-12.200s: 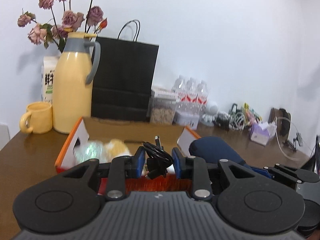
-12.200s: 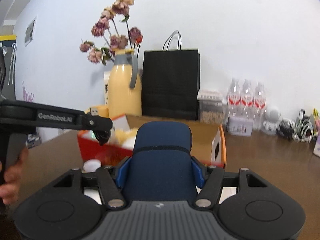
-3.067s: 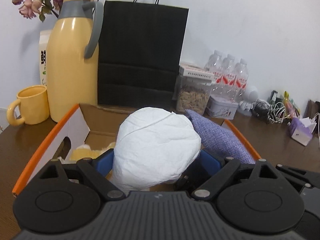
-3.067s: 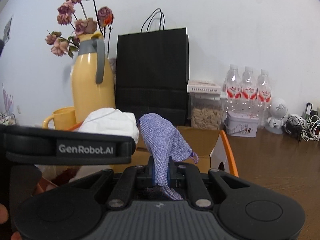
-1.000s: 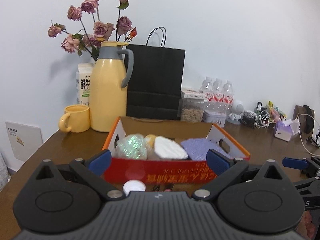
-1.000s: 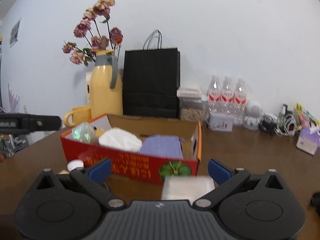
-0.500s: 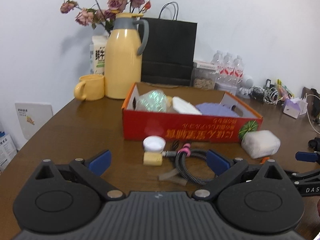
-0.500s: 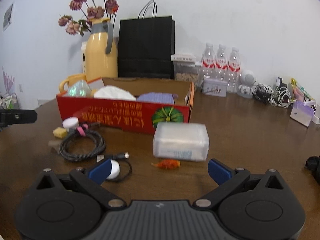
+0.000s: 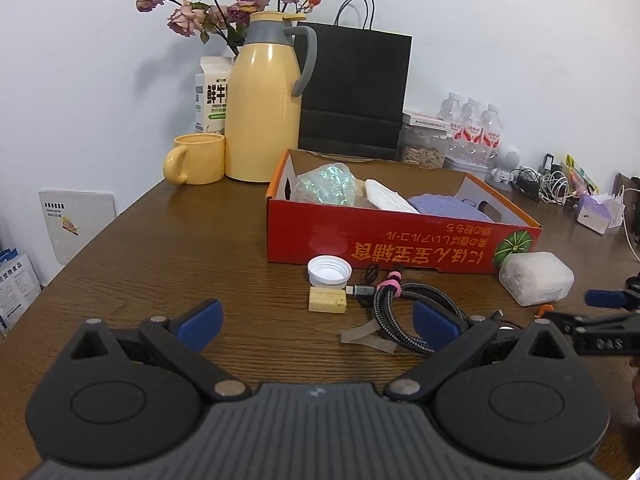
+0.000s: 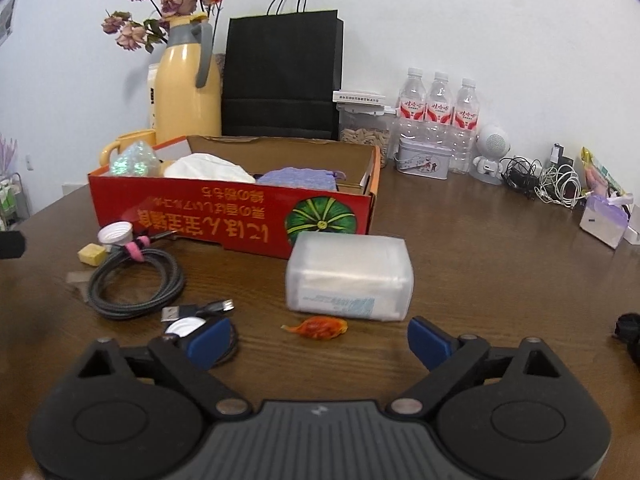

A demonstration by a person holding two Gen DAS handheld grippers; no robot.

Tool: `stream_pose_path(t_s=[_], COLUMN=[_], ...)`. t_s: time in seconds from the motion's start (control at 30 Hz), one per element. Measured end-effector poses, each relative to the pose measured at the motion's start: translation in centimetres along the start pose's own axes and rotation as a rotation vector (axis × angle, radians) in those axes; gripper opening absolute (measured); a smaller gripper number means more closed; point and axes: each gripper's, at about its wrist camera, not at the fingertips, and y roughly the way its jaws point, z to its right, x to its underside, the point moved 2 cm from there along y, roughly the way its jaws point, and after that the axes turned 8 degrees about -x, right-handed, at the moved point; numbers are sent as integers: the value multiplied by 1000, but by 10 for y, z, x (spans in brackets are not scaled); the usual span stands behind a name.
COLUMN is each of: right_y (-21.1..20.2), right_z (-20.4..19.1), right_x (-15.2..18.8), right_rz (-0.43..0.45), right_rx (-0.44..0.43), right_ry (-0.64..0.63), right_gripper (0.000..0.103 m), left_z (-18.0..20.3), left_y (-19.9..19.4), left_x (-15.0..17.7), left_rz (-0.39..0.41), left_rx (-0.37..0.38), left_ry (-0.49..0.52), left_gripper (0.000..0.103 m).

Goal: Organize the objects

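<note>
A red cardboard box (image 9: pixel 384 240) (image 10: pixel 224 220) holds a shiny bag (image 9: pixel 326 184), a white bundle (image 10: pixel 208 168) and a purple pouch (image 10: pixel 298 178). In front of it lie a white cap (image 9: pixel 329 270), a yellow block (image 9: pixel 327 300), a coiled braided cable (image 9: pixel 404 312) (image 10: pixel 134 280), a clear plastic case (image 10: pixel 350 276) (image 9: pixel 536 278), an orange candy (image 10: pixel 318 327) and a small white charger with a cable (image 10: pixel 188 322). My left gripper (image 9: pixel 318 318) is open and empty, near the block. My right gripper (image 10: pixel 318 338) is open and empty, just before the candy.
A yellow jug (image 9: pixel 266 108) with dried roses, a yellow mug (image 9: pixel 196 159), a black paper bag (image 10: pixel 282 76), a nut jar, water bottles (image 10: pixel 440 116), a small white robot figure, tangled cables (image 10: pixel 540 180) and a tissue pack stand along the wall at the back.
Both grippers have pulled back and up from the box, open and empty. More of the table's front shows now, with the cable, case and candy in view.
</note>
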Motion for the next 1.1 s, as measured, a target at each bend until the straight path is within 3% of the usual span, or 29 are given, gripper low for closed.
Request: stream_pose_path(t_s=[0.23,0.43,0.7,0.97,1.1], right_y=[26,34,32,31,23], right_z=[8,8,7,7,5], right_x=[-7,-8,-7,-7,-7], right_rz=[-57,-79,-69,-65,-20], right_rx=[-4,-20,-43,-43,-34], right_ry=[16,26,39,34,33], right_gripper=[86,76,40,40,40], left_z=[3,5,6,2,1], left_y=[2,5,5,7,11], left_x=[0,1,3,5,6], left_rz=[-7,-13,-18,-24,-33], left_rx=[-2,0,1,-1,-5], left_ry=[9,8,6,-5,-4], left_gripper=[103,103,103,103,103])
